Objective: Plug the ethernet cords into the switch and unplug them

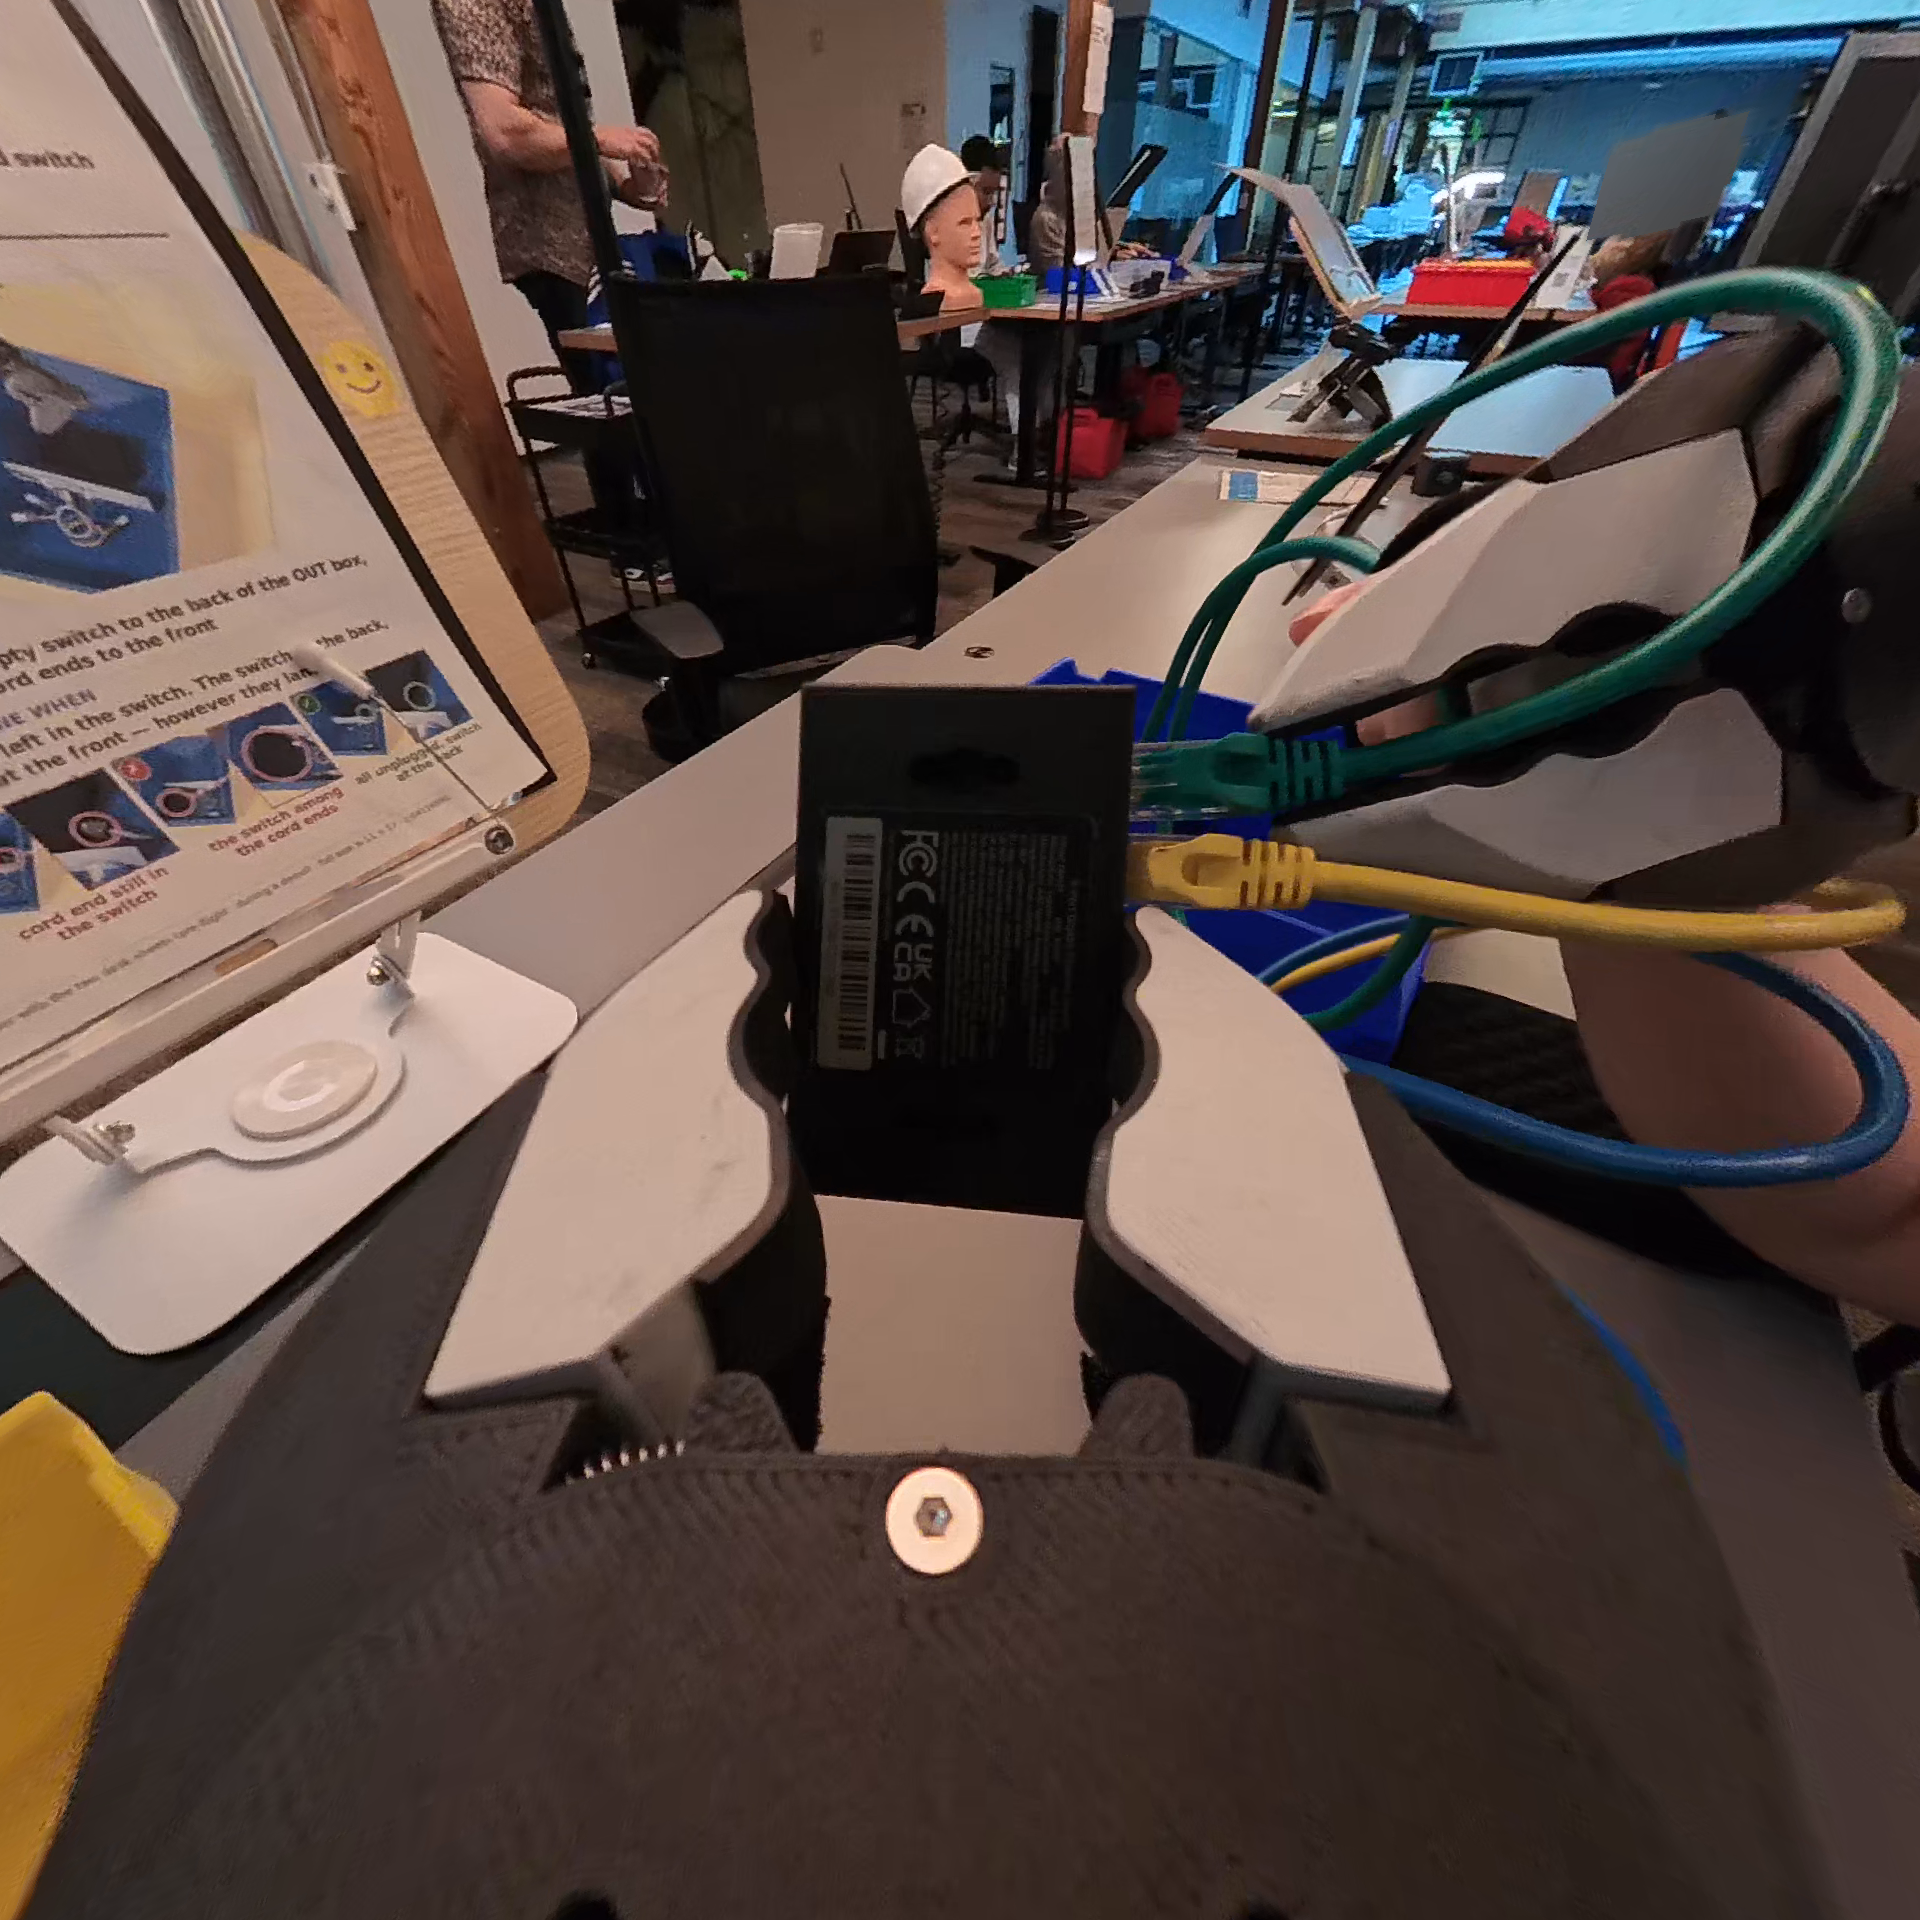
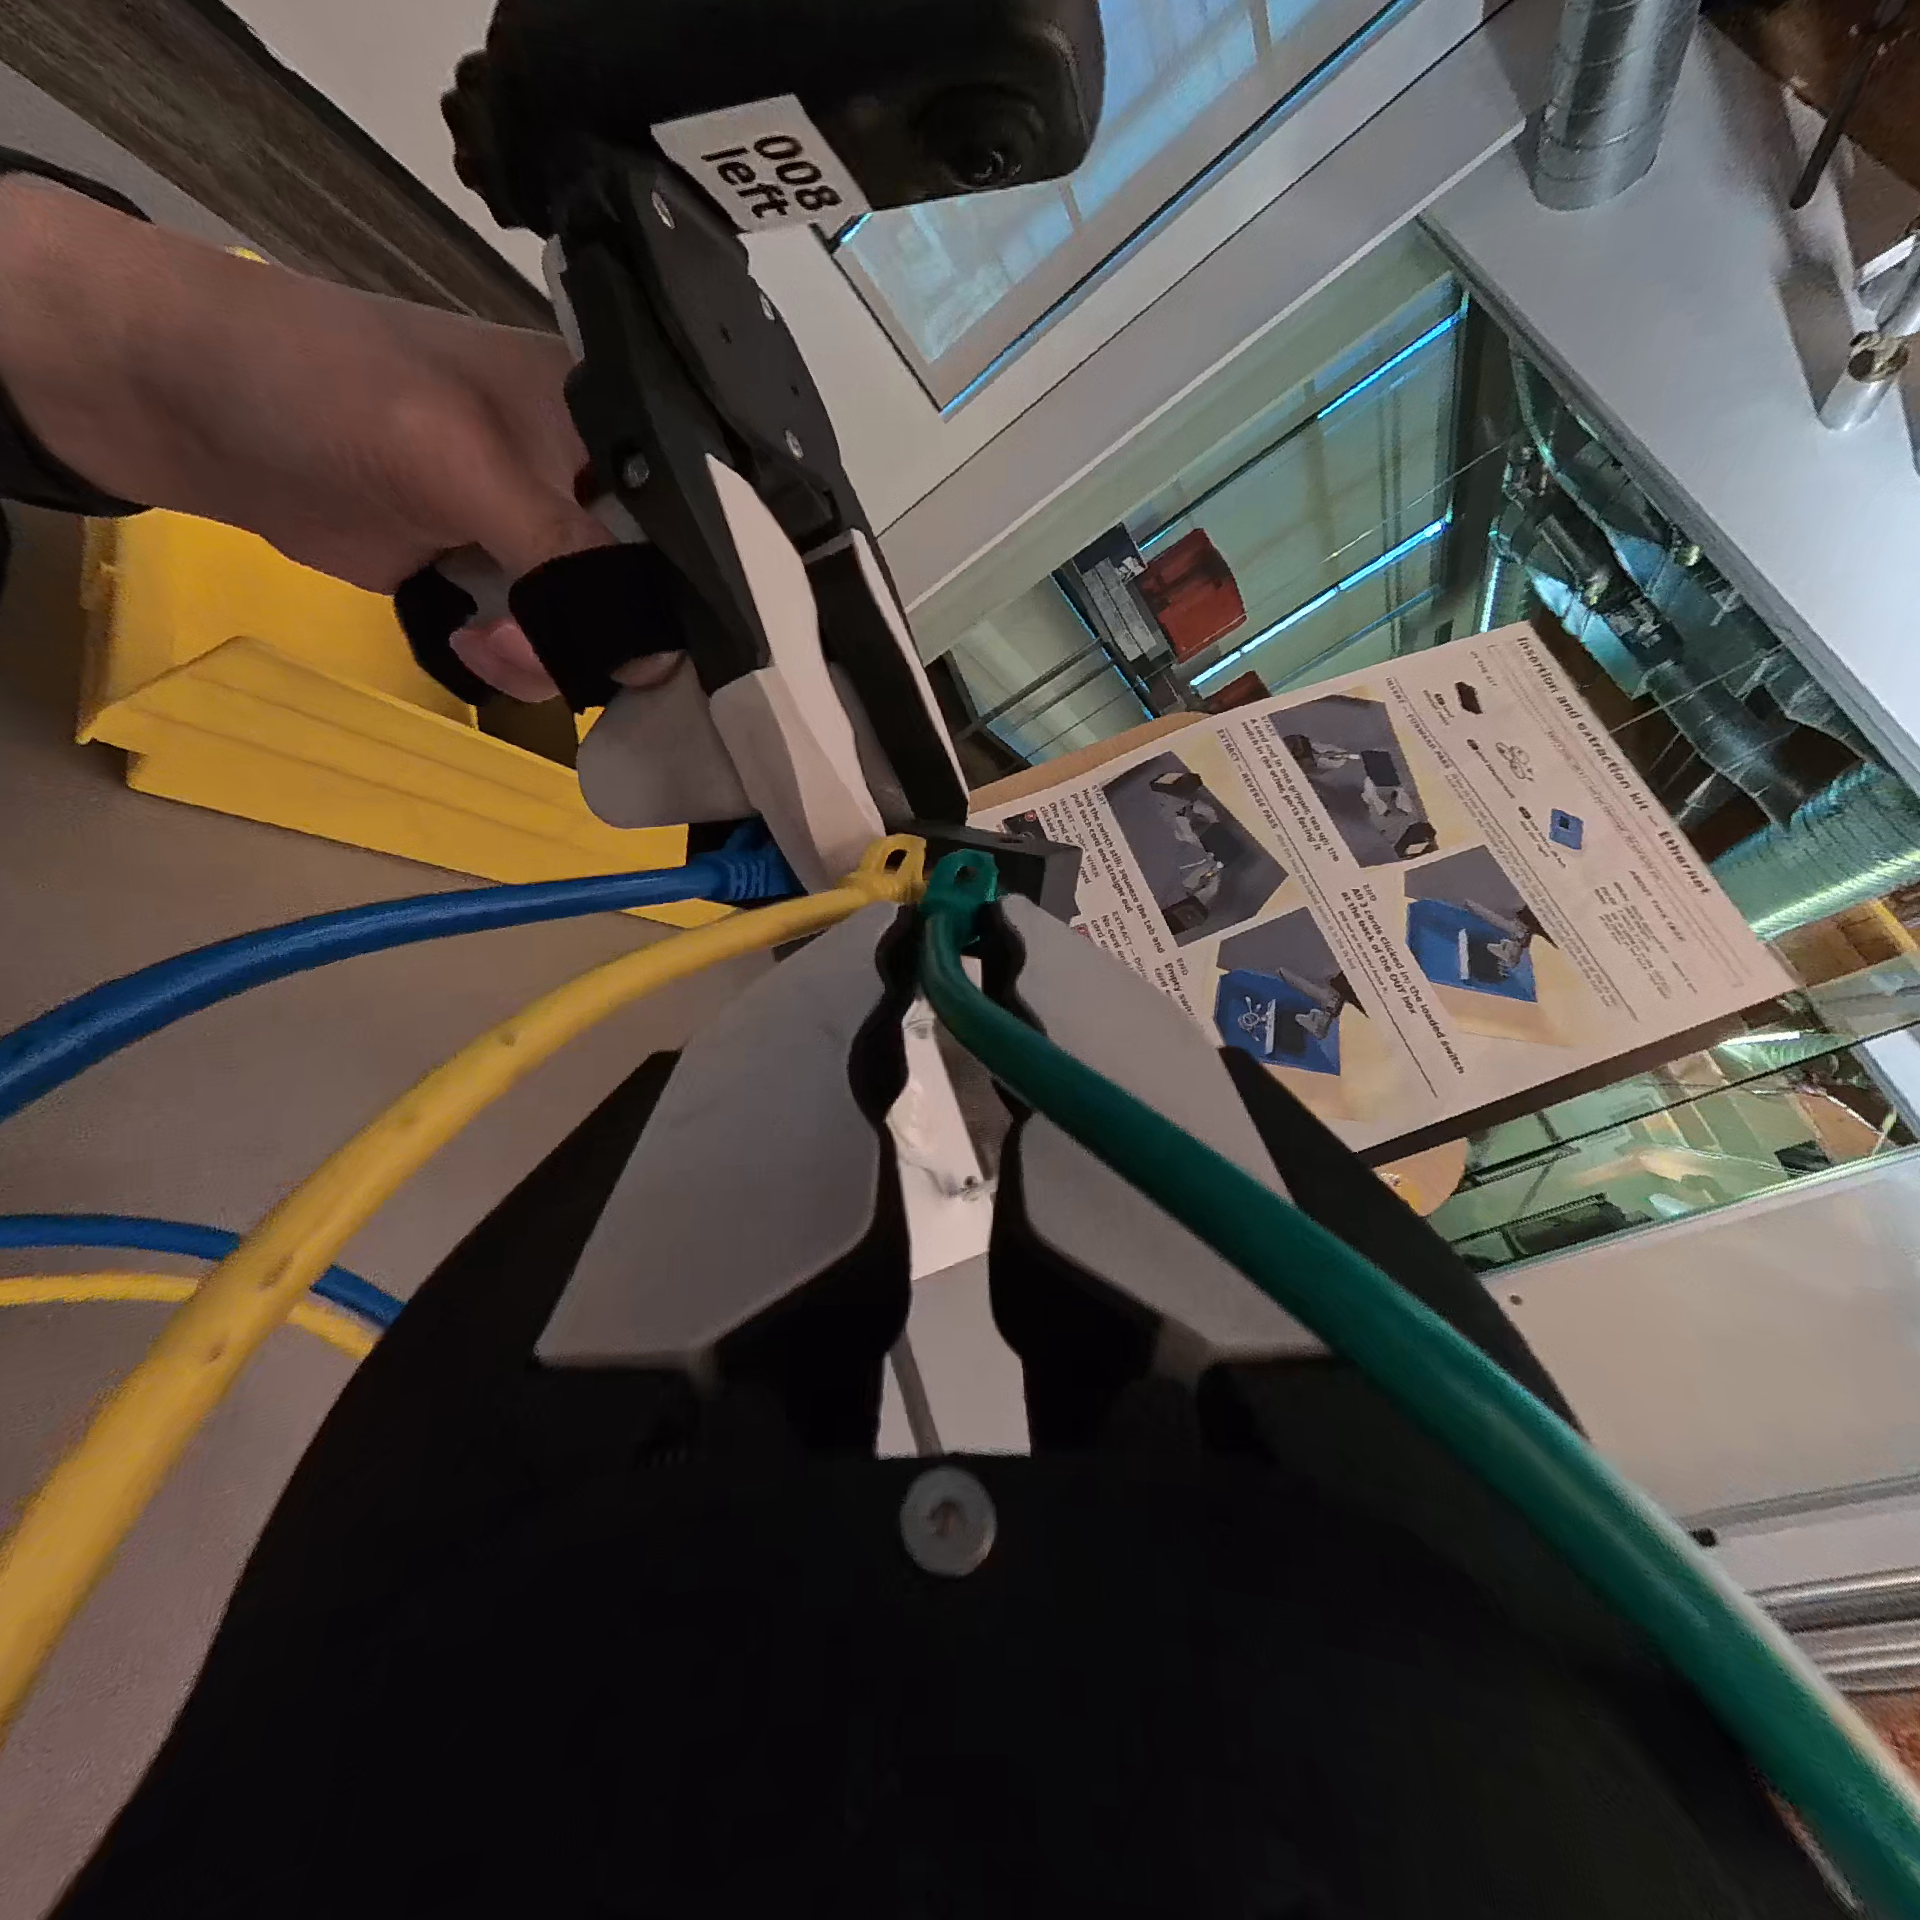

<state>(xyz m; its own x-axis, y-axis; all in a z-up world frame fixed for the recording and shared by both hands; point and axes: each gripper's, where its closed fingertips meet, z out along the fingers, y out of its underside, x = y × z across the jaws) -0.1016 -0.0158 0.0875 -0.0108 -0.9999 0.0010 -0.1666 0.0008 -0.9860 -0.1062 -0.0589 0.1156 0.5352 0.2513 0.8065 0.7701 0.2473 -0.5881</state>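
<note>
Left wrist view, from left to right: an instruction sheet [image 1: 187, 582] stands on a white stand at the far left. At centre, the left gripper [image 1: 961, 997] is clamped on the switch [image 1: 961, 894], a small black box held on edge above the table, label side to the camera and ports facing right. The switch appears light and rigid, and its smooth casing may slip, so the hold across its two long sides is the sound one.

To the right, the yellow cord [image 1: 1226, 873] is seated in a port. Just above it, the green plug [image 1: 1236, 774] sits at the port edge, and the right gripper [image 1: 1455, 727] is closed on the ribbed boot behind that plug. Whether it is fully seated cannot be told. A blue cord [image 1: 1766, 1143] loops below.

Right wrist view: the blue cord [image 2: 312, 935] also reaches the switch, beside the yellow cord [image 2: 520, 1039]. The green cord [image 2: 1195, 1143] runs back between the fingers of the right gripper [image 2: 940, 956].

Handling judgement: the cords are springy and pull sideways; the plug's clear latch tab is fragile. Grip the boot, not the cable, and press the tab before withdrawing
</note>
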